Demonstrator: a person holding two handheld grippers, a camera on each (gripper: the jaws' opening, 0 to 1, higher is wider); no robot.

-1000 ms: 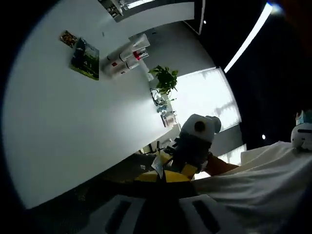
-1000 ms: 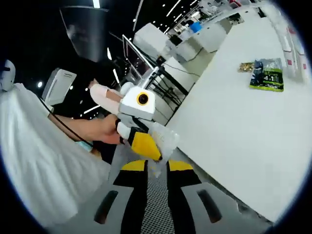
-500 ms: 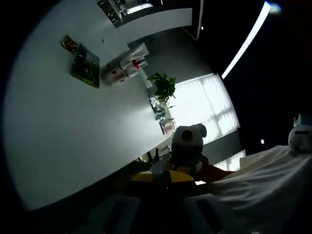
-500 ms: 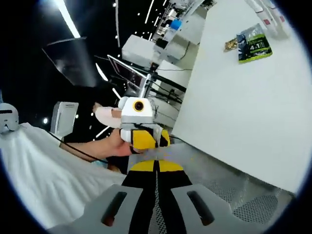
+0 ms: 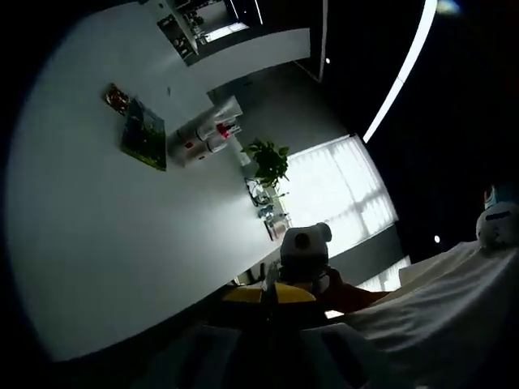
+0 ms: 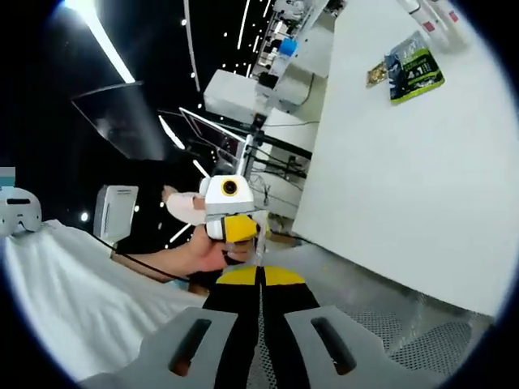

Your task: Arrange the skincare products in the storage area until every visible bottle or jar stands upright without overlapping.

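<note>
Several white skincare bottles and tubes with red marks (image 5: 204,132) lie close together on the far part of a white table (image 5: 97,243); in the right gripper view they sit at the table's far end (image 6: 431,10). My left gripper (image 5: 269,295) is off the near table edge, dim, with its yellow-tipped jaws together and nothing held. My right gripper (image 6: 260,277) is also off the table, jaws closed on nothing. Both point at each other, each held by a hand: the right gripper (image 5: 276,282) shows ahead of the left one, and the left gripper (image 6: 247,237) ahead of the right one.
A green packet (image 5: 144,134) and a small dark packet (image 5: 115,97) lie on the table before the bottles; the same green packet (image 6: 413,71) shows in the right gripper view. A potted plant (image 5: 268,158) stands beyond the table. White cloth (image 6: 73,300) covers the person's side.
Both views have swung as the hands moved. The two grippers now look farther apart and smaller to each other. The bottles and packets lie where they were.
</note>
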